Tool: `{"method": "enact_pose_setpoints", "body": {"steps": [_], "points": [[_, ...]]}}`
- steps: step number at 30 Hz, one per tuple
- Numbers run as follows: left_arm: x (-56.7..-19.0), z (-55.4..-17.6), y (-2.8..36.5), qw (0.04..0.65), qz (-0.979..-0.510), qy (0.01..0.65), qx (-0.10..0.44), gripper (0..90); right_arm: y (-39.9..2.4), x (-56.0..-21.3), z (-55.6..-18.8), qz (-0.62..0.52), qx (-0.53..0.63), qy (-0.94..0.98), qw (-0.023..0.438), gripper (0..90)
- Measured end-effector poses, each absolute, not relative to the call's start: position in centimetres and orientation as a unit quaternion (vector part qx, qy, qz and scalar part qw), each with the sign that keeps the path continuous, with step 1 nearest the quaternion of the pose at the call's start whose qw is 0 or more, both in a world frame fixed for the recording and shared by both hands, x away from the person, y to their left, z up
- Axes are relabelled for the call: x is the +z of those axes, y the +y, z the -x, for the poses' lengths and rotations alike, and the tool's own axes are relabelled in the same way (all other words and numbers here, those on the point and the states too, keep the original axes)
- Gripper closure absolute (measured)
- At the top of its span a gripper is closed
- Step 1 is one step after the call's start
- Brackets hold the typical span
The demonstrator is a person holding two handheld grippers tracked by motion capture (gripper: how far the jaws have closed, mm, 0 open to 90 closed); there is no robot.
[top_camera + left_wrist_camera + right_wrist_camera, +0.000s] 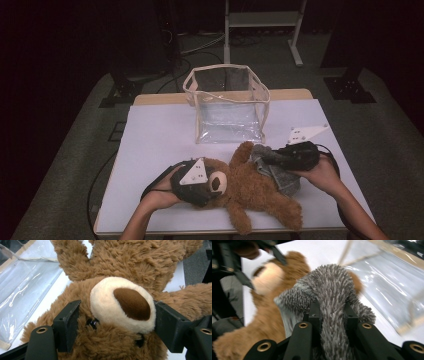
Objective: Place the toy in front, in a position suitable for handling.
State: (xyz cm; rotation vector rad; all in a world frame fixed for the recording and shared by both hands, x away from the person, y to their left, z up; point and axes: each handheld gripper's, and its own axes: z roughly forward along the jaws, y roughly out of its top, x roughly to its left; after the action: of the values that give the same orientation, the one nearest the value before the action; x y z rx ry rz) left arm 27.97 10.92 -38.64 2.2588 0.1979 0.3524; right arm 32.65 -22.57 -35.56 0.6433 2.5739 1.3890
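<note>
2 grippers are engaged: the left gripper clamps the head of the fluffy brown teddy bear lying on the white bench, and the right gripper pinches the grey fuzzy knit garment draped over its body. Dressing looks barely begun; the garment is bunched. The clear plastic bag stands behind.

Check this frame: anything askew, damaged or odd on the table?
No damage or spill. The teddy bear lies on its back across the table, head clamped by the left gripper. The grey knitted garment is bunched over one side, pinched by the right gripper. The clear bag stands upright, open.
</note>
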Motion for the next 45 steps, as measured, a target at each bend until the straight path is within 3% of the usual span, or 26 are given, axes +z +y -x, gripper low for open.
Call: {"method": "enact_pose_setpoints", "body": {"steps": [13, 20, 36, 45], "points": [[-38.7, -27.6, 10.9, 0.406, -0.900, 0.066, 0.144, 27.1, -15.6, -35.7, -34.5, -0.167, 0.418, 0.891, 0.061, 74.2], [-38.8, -27.7, 11.0, 0.411, -0.898, 0.068, 0.141, 27.1, -18.2, -36.8, -35.3, -0.207, 0.419, 0.882, 0.063, 74.2], [-38.9, -28.2, 11.2, 0.423, -0.892, 0.077, 0.136, 27.1, -27.1, -38.5, -33.6, -0.288, 0.435, 0.850, 0.073, 74.2], [-38.9, -28.6, 11.0, 0.424, -0.892, 0.082, 0.137, 26.7, -26.3, -37.4, -32.7, -0.267, 0.454, 0.848, 0.062, 74.3]]}}
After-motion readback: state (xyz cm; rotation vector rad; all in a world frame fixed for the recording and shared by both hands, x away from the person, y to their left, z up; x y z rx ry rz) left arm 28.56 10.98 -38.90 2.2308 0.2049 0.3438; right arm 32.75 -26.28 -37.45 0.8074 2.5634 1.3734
